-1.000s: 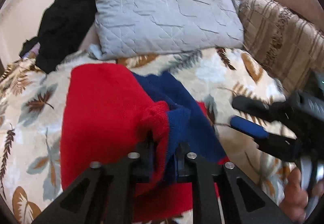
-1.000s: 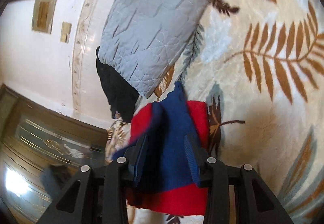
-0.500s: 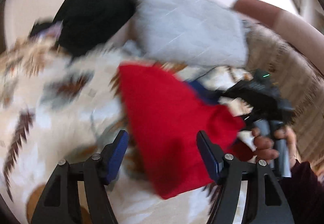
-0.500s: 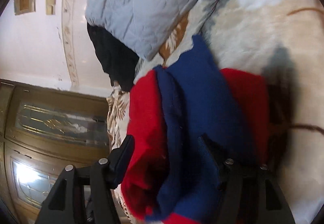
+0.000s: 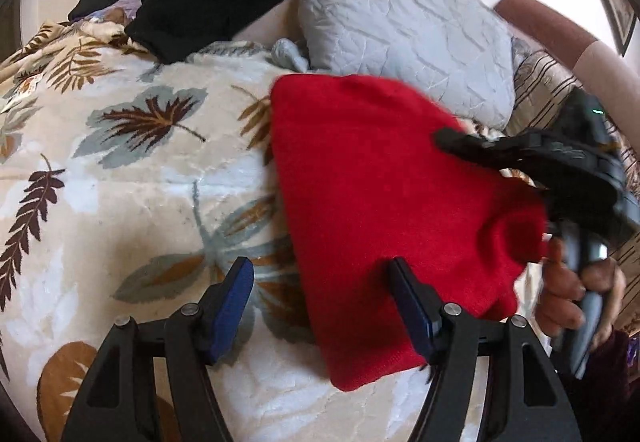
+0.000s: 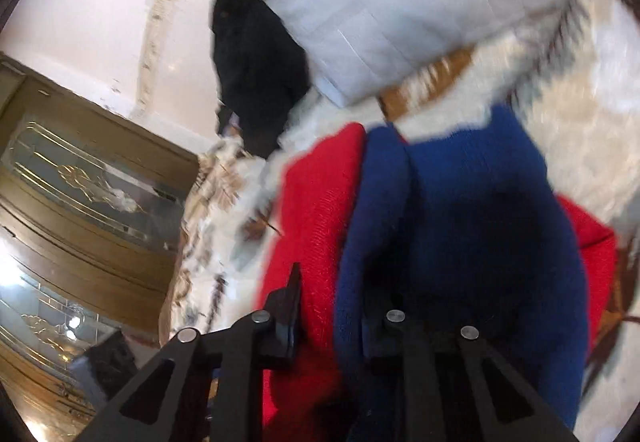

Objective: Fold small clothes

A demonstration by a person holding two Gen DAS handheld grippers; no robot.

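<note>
Right tongs [image 6: 332, 306] have just been closing on the red-and-blue knitted garment [image 5: 384, 202]; left tongs [image 5: 324, 306] gape wide, empty; one-sided pulling could undo the fold

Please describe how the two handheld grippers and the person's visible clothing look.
The left gripper has black angular arms with cut-outs, silver pins and blue pads. The right gripper is black, with a small green light and a grey handle. The sleeve is dark maroon.

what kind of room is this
Most likely a bedroom at home: a leaf-print blanket covers a bed, a grey quilted pillow lies at its head, and a wooden door with glass panels stands beside it.
</note>
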